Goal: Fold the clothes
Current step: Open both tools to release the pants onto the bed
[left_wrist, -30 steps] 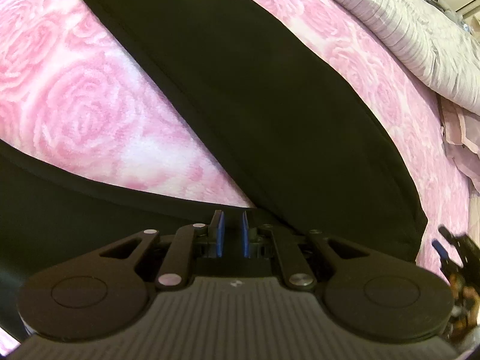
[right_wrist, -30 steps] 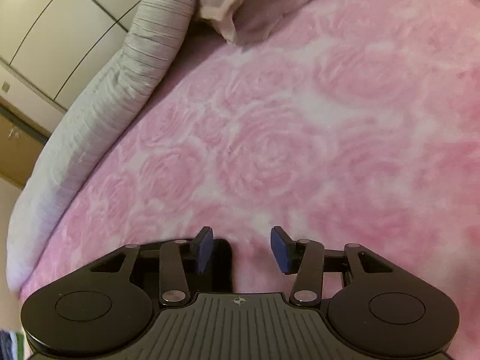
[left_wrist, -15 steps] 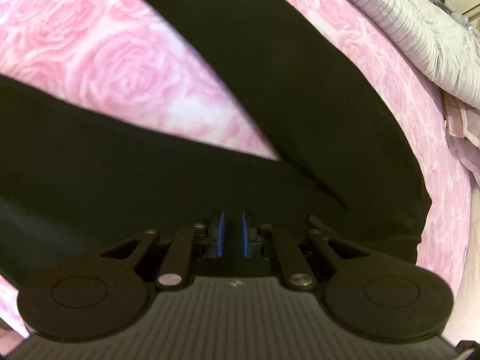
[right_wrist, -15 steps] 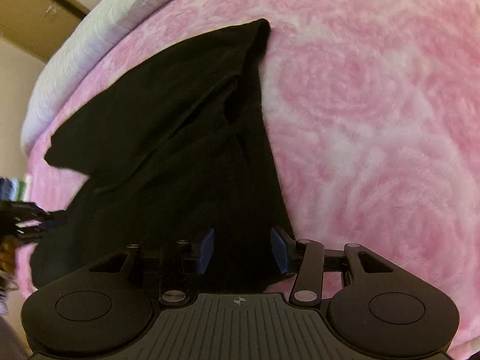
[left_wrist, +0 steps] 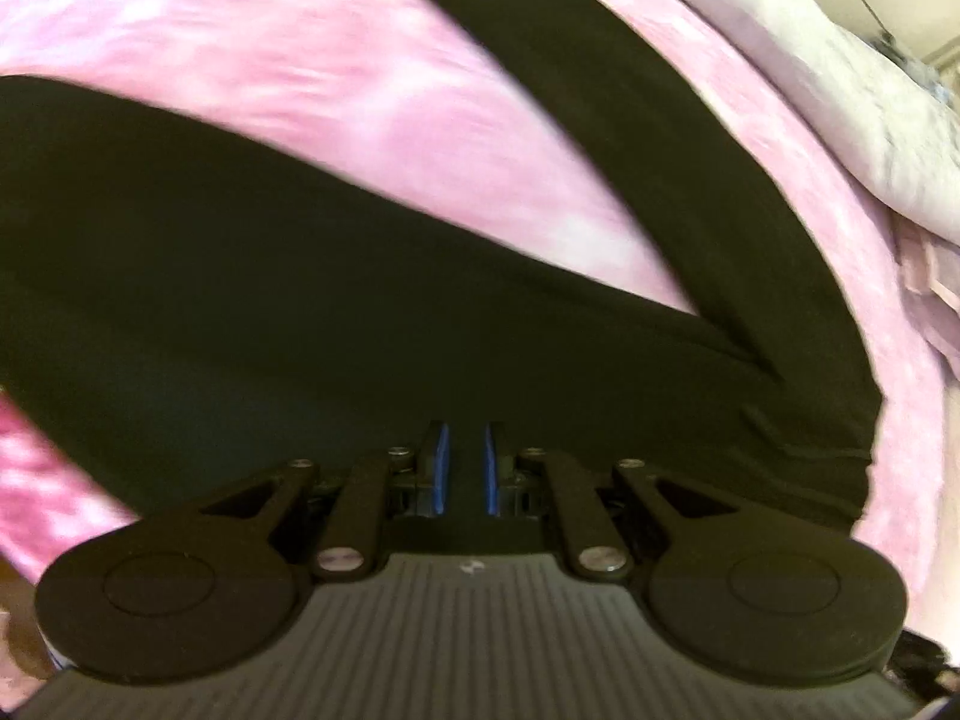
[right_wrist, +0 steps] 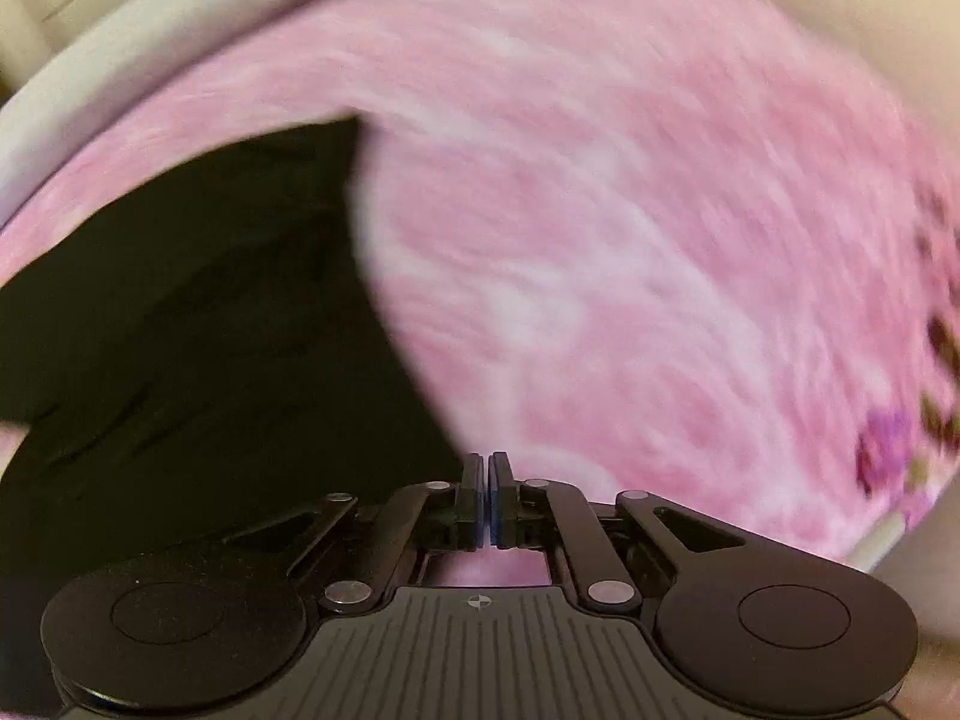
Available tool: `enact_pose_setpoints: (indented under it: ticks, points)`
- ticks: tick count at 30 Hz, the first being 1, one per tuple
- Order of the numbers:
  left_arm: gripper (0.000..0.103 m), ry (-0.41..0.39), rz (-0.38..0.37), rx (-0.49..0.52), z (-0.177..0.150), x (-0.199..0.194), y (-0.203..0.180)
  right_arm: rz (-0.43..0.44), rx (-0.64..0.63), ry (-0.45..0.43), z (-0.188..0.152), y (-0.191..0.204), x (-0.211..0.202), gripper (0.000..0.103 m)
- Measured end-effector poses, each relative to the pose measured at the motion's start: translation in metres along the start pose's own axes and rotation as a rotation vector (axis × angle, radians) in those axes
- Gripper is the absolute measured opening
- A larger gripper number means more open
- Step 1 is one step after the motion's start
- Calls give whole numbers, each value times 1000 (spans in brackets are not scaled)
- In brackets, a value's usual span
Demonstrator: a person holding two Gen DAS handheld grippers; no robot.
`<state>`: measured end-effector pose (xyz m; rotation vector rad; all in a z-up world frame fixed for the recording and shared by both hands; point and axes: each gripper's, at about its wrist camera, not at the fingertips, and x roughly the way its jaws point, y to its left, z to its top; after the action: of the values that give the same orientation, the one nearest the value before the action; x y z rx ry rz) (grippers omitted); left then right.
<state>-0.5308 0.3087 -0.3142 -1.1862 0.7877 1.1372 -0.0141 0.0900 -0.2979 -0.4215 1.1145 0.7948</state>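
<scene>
**One black garment on the rose bed, two grippers over it**

The bed carried a pink blanket (left_wrist: 312, 60) printed with pale roses, and along its far edge ran one light quilted bedcover (left_wrist: 840, 78); both views were smeared with blur. On the blanket lay one black garment (left_wrist: 300, 312), spread in two broad dark bands that met near the lower right of your left wrist view, with a wedge of pink showing between them.

Your left gripper (left_wrist: 465, 468) pointed steeply down over the garment. Its two blue-padded jaws stood close together with a narrow gap, dark cloth filling the space between and beyond them, so they looked clamped on a fold of the garment.

Your right gripper (right_wrist: 485, 501) was at the garment's right edge, black cloth (right_wrist: 210, 330) to its left and bare pink blanket (right_wrist: 630, 210) to its right. Its two jaws were closing and all but met, with only a thin slit left. You could not tell from that view whether any cloth was caught in them.
</scene>
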Motion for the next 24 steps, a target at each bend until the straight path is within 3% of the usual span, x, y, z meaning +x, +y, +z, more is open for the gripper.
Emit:
enact_pose_setpoints:
  ticks: [6, 8, 9, 11, 13, 16, 19, 24]
  points:
    - [11, -127, 154, 80, 18, -16, 81, -4, -169, -5, -54, 91, 13, 31]
    - [12, -127, 247, 129, 25, -6, 104, -49, -128, 21, -76, 96, 33, 39]
    - [11, -97, 281, 120, 27, -1, 116, -68, -105, -19, -89, 96, 33, 40]
    - [13, -73, 268, 87, 25, -10, 132, -107, -93, -32, -104, 98, 27, 41]
    - [12, -39, 268, 72, 21, -21, 140, -143, -57, 34, -107, 100, 15, 41]
    - [13, 19, 297, 102, 13, -46, 126, -133, 71, 82, -102, 100, -18, 42]
    - [13, 45, 237, 175, 9, -74, 96, -62, 109, 71, -91, 115, -62, 42]
    - [21, -4, 115, 321, 8, -122, 29, 110, 16, 59, -66, 153, -122, 42]
